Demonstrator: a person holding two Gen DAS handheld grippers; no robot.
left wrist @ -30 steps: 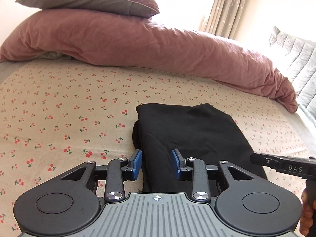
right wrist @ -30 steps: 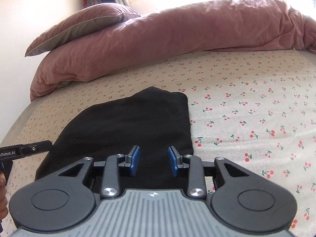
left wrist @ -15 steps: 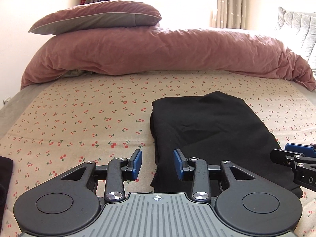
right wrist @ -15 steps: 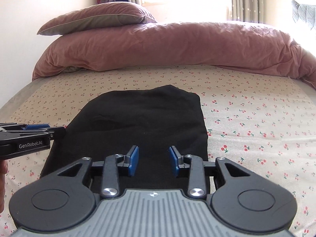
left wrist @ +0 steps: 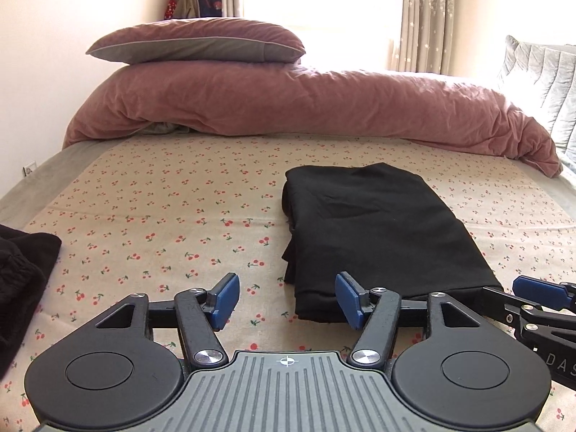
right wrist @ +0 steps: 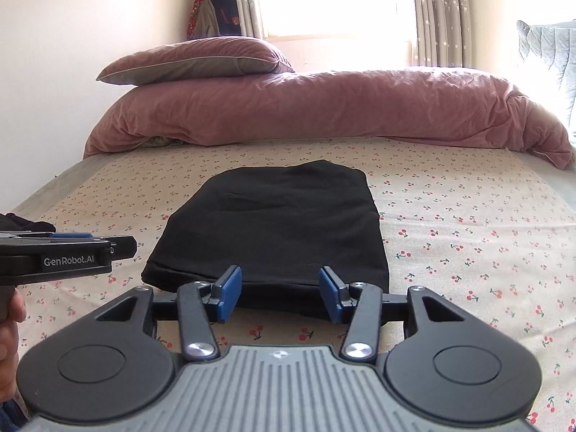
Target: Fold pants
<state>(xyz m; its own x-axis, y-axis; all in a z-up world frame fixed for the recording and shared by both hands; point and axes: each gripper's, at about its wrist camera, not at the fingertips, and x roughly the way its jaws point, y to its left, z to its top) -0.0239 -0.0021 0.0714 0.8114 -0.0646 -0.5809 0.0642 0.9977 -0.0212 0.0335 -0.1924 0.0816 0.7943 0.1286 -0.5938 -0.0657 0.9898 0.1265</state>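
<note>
One wide bed with a cherry-print sheet (left wrist: 151, 216) carries the black fabric pants (right wrist: 273, 230), folded into a compact rectangle; folding looks essentially done. Left gripper (left wrist: 287, 300) and right gripper (right wrist: 280, 294) hover near its front edge, jaws wide apart, holding nothing.

A wide bed (left wrist: 162, 194) fills the room, its sheet printed with small red cherries. A rumpled dusty-pink duvet (left wrist: 309, 108) is heaped along the far side, with a pillow (left wrist: 194, 45) on top. Behind it a bright window (right wrist: 334, 0) glares between pale star-patterned curtains (right wrist: 430, 14). Clothes (right wrist: 212, 7) hang in the corner against the cream wall (right wrist: 90, 18).
</note>
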